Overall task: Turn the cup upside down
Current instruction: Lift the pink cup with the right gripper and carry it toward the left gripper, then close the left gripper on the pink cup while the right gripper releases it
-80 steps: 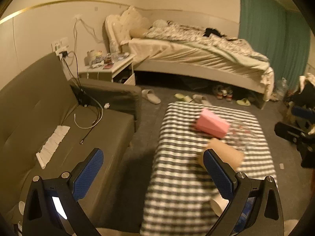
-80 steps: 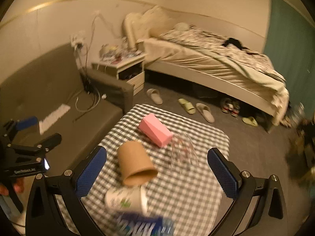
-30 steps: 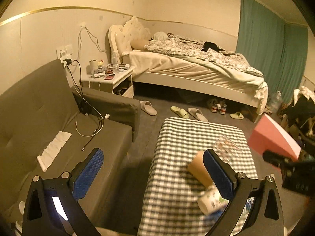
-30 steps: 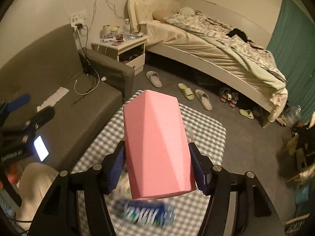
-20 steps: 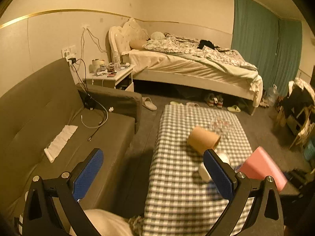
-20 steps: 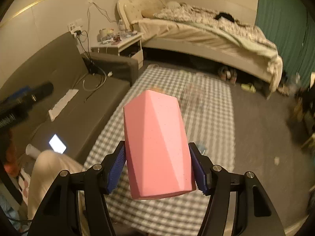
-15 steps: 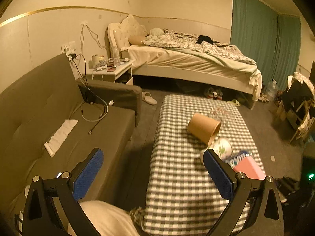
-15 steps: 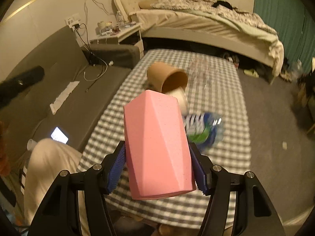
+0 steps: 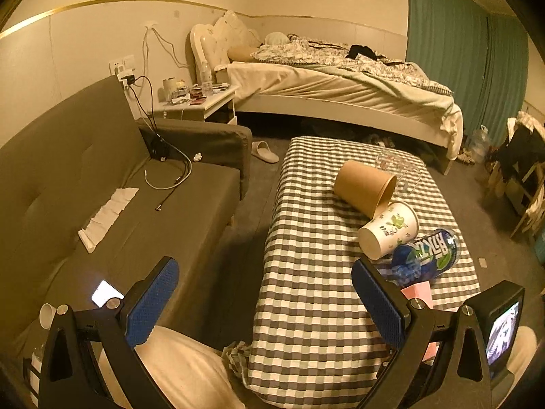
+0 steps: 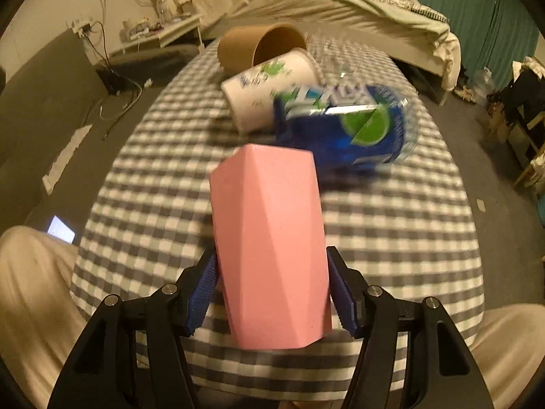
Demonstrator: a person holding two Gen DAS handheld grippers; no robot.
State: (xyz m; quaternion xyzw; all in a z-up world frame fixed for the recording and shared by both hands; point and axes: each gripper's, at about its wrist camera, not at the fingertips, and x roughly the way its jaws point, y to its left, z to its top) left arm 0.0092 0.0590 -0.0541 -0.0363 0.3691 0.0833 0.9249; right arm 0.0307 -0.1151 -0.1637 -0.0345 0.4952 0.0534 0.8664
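— What does the right hand-held gripper hold?
— It pinches the pink cup above the checked desk; the left hand-held gripper hangs spread, empty.
— And the flip?
— Apparently unfinished: cup not yet set down.

The blue bottle lying on the counter carries large white lettering on its label, which looks like Chinese characters but is too distorted to read; in the right wrist view the same label is blurred, showing only white strokes and a green lime picture. The white cup bears green leaf prints with small print too fine to read.
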